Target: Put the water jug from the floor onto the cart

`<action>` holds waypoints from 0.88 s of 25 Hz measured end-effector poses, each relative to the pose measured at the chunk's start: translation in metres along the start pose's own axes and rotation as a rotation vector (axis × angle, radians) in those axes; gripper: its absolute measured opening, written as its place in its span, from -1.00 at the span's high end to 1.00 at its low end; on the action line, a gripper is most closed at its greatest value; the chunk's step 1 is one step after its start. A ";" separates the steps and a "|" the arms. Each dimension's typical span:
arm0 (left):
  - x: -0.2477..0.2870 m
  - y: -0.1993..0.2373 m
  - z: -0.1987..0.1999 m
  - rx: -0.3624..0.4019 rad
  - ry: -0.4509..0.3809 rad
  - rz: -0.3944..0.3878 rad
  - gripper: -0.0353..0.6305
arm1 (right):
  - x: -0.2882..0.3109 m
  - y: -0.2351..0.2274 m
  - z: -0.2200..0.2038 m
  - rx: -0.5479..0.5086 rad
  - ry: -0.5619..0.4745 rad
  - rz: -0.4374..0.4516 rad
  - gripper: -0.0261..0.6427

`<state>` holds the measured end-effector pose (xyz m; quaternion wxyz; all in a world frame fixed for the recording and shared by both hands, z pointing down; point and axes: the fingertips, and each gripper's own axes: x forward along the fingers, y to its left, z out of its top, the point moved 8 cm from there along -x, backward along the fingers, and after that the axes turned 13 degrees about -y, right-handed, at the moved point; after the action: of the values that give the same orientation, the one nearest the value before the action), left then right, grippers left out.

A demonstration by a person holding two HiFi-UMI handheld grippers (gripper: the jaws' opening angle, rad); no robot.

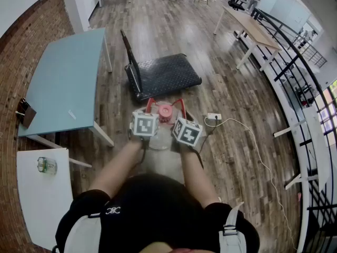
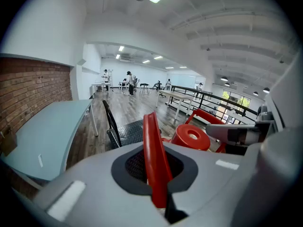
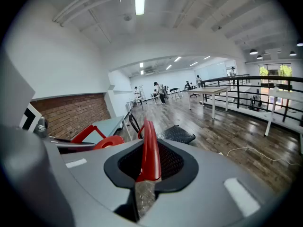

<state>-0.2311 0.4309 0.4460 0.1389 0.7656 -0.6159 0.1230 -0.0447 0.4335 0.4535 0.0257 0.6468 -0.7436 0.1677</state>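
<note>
The carrying step is in hand. The left tongs (image 2: 156,174) are clamped tight on one red handle (image 2: 152,145) of the water jug (image 1: 165,111). The right tongs (image 3: 147,169) are closed on the opposite red handle (image 3: 150,148). The jug sits between the two tongs and just below them. Its red cap (image 2: 191,137) lies to the right of the left tongs and to the left of the right ones. The cart (image 1: 166,75) lies ahead of both tongs, apart from the jug, with its black deck bare.

As I judge it, the next move is to bring the jug forward over that deck. Both tongs should stay level with each other (a lopsided carry could tip it), and the jug should be set down before either grip loosens.

In the head view the tongs and their marker cubes cover most of the jug's body. I cannot tell whether its bottom rests on the floor (image 1: 231,141) or is already off it. Neither gripper view shows the body at all, only handles and cap.
</note>
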 end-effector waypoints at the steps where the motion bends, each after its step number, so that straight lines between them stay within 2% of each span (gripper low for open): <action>1: -0.001 -0.001 -0.001 -0.004 0.003 -0.004 0.89 | -0.002 0.000 -0.001 -0.001 0.003 0.000 0.70; 6: -0.007 -0.005 -0.006 -0.011 0.022 -0.009 0.89 | -0.008 -0.001 -0.002 -0.001 0.011 0.006 0.70; 12: -0.011 -0.012 -0.007 -0.005 0.006 0.001 0.89 | -0.014 -0.008 -0.004 0.048 -0.002 0.036 0.68; 22: -0.018 -0.032 -0.006 -0.028 0.010 0.025 0.89 | -0.026 -0.024 0.002 0.036 0.001 0.080 0.68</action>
<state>-0.2039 0.4560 0.4427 0.1511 0.7552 -0.6265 0.1199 -0.0171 0.4549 0.4504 0.0078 0.6169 -0.7656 0.1821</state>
